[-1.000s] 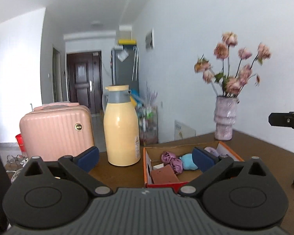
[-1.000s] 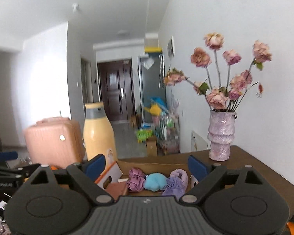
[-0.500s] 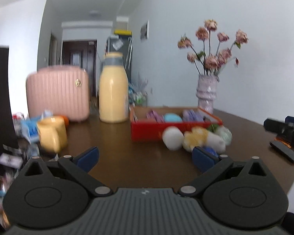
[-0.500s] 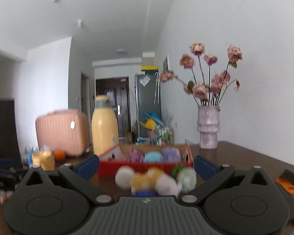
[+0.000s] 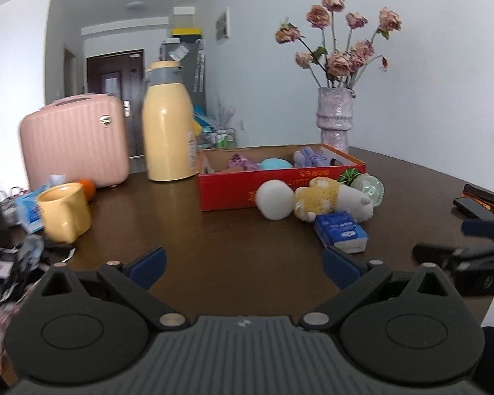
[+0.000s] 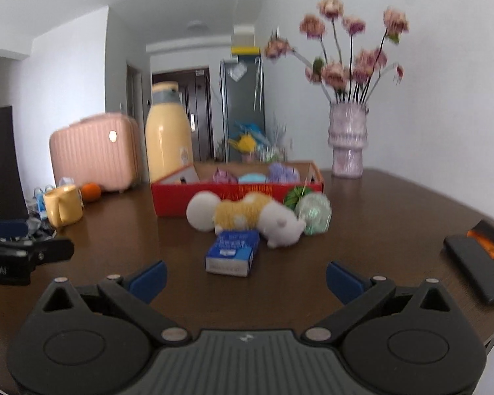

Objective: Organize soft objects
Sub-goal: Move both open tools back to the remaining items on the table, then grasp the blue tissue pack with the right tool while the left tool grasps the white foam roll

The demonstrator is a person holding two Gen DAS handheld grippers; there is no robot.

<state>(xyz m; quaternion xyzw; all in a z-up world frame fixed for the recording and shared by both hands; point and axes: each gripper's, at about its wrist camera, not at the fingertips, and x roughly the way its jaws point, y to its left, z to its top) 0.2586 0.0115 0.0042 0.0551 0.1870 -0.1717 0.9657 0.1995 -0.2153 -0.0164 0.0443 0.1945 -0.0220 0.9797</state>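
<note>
— Where the brown surface (image 5: 233, 250) fills the lower half of both views, what sits on it?

— At centre, a red box (image 6: 237, 194) with open top, holding purple and blue soft things. Touching its front wall lies a plush toy (image 6: 247, 215), white head to the left, yellow body, white end to the right. A green-and-clear ball (image 6: 314, 212) sits at the toy's right end, and a blue tissue pack (image 6: 232, 251) lies just in front of the toy.

— And the grippers?

— In the left wrist view the left gripper (image 5: 245, 263) has its blue pads spread wide over bare surface, nothing between them; the tissue pack (image 5: 341, 232) is just beyond its right pad. The right gripper (image 6: 245, 278) has just been opening and stands fully spread, empty, with the tissue pack straight ahead of the gap.

— Anything else?

— A yellow flask (image 5: 168, 125) and pink case (image 5: 74, 141) stand left of the box, a yellow mug (image 5: 64, 210) at lower left, a vase of dried roses (image 5: 334, 121) behind the box at right, and a black remote (image 6: 477, 266) at the right edge.
</note>
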